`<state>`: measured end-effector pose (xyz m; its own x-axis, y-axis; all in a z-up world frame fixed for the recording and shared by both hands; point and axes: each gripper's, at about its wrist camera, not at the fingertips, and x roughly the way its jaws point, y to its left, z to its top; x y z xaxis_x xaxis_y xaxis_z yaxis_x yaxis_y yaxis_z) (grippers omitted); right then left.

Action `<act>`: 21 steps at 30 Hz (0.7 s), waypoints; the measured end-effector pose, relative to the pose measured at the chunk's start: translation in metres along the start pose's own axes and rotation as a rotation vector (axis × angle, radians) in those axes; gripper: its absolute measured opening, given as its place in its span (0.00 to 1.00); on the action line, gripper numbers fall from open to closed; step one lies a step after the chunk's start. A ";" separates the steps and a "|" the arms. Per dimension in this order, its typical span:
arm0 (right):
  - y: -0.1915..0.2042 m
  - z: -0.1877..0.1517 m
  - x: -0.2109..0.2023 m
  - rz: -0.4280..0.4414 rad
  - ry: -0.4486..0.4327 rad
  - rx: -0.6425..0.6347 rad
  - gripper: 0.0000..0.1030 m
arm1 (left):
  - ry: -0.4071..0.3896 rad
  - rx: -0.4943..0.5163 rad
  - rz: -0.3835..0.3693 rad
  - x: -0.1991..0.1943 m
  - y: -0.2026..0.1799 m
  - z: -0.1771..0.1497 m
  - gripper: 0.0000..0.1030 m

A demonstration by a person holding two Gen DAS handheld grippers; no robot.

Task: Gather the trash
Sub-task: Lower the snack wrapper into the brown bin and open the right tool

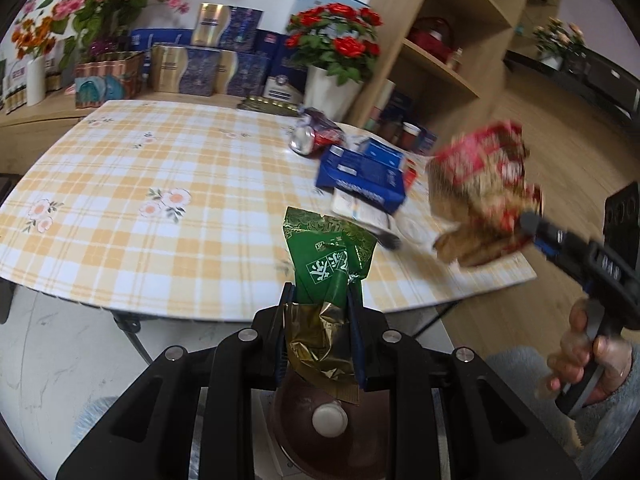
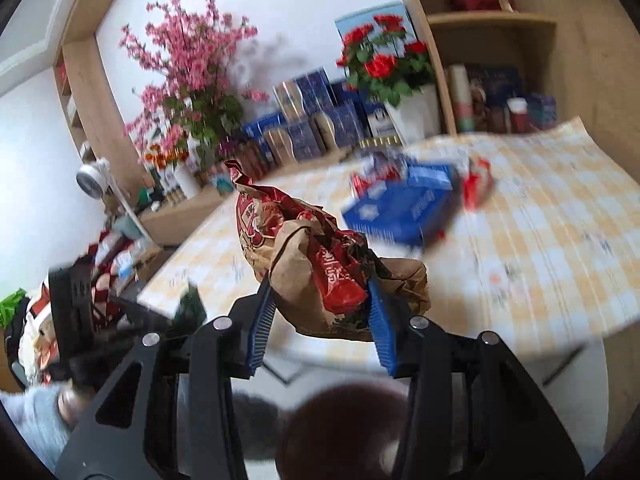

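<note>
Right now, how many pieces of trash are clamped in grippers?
2. The green foil packet sits in the left gripper; the crumpled red-and-brown paper bag sits in the right gripper. More trash lies on the checked table.

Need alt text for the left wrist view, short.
The left tongs grip a green foil packet just off the checked table's near edge. At right, the right tongs hold up a crumpled red-and-brown bag; blue boxes and a can remain on the table.
</note>
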<state>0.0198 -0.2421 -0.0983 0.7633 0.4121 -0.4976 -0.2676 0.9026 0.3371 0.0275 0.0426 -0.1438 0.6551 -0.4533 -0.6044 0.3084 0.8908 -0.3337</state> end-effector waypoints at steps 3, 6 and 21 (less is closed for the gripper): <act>-0.005 -0.032 -0.010 -0.006 0.068 0.029 0.44 | 0.002 0.012 -0.015 -0.001 -0.005 -0.009 0.24; -0.013 -0.059 -0.012 0.000 0.140 0.091 0.44 | -0.002 0.031 -0.024 -0.001 -0.012 -0.017 0.24; -0.056 -0.124 0.066 0.034 0.539 0.417 0.45 | 0.023 -0.046 -0.021 0.010 0.005 -0.035 0.24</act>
<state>0.0119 -0.2500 -0.2488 0.3298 0.5414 -0.7734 0.0454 0.8092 0.5858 0.0110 0.0411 -0.1769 0.6324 -0.4729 -0.6136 0.2896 0.8790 -0.3789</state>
